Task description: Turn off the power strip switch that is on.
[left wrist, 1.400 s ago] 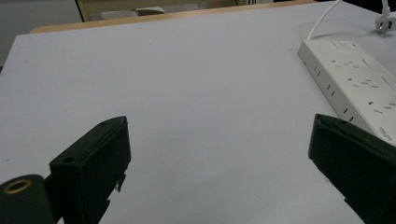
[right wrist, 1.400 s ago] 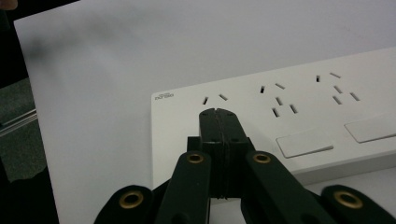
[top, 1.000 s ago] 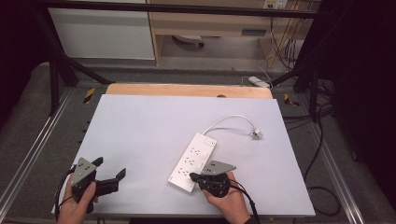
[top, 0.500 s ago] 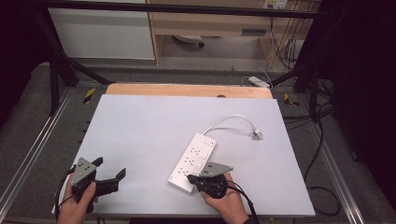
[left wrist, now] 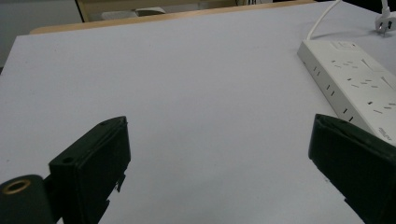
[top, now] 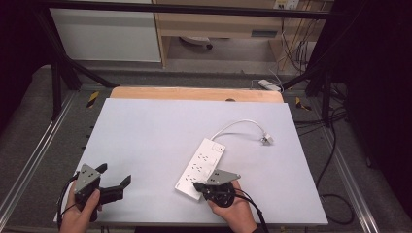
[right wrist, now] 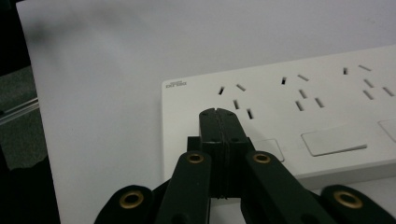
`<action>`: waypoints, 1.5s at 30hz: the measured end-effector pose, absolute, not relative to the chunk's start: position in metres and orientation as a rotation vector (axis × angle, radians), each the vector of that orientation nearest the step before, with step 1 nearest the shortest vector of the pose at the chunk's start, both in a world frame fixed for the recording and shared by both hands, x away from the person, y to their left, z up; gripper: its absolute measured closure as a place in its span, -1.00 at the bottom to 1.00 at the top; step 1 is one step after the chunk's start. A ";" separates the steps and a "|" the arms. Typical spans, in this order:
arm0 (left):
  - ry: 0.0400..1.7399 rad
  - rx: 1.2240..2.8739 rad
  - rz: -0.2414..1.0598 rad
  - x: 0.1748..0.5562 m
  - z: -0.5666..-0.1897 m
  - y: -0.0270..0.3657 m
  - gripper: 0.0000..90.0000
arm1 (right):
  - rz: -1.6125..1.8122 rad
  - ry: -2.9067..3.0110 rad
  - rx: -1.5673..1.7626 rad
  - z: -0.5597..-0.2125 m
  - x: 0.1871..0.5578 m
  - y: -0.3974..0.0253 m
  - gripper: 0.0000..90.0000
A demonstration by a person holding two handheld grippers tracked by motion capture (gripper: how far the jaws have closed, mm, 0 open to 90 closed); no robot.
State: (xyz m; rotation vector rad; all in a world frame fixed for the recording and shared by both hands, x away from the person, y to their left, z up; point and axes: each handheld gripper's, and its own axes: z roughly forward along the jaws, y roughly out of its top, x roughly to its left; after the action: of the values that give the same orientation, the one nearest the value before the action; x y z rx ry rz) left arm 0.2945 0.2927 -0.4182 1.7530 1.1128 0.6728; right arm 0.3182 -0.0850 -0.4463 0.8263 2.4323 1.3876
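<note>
A white power strip lies slantwise on the white table, its cord curling to a plug at the right. My right gripper is shut, its joined tips resting over the strip's near end. In the right gripper view the closed jaws press down on the strip beside a switch. My left gripper is open near the table's front left, with nothing between its fingers. The left gripper view shows its jaws spread wide and the strip off to the right.
The white tabletop has a wooden strip along its far edge. Metal frame rails run along both sides. Cables hang at the right beyond the table, and a cabinet stands behind.
</note>
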 end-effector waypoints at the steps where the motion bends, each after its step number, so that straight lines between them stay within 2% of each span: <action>1: 1.113 1.754 0.674 0.295 -0.418 0.293 -0.88 | 1.390 2.425 0.828 -0.445 0.318 -0.086 1.00; 34: 1.103 1.760 0.671 0.295 -0.418 0.292 -0.88 | 1.433 2.427 0.838 -0.452 0.322 -0.086 1.00; 45: 1.115 1.755 0.672 0.295 -0.419 0.292 -0.88 | 1.475 2.385 0.856 -0.444 0.328 -0.094 1.00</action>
State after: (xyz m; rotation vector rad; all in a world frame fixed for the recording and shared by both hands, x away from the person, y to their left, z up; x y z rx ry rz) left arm 0.2951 0.2917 -0.4189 1.7546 1.1149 0.6715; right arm 0.3279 -0.0941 -0.4441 0.8560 2.3848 1.4753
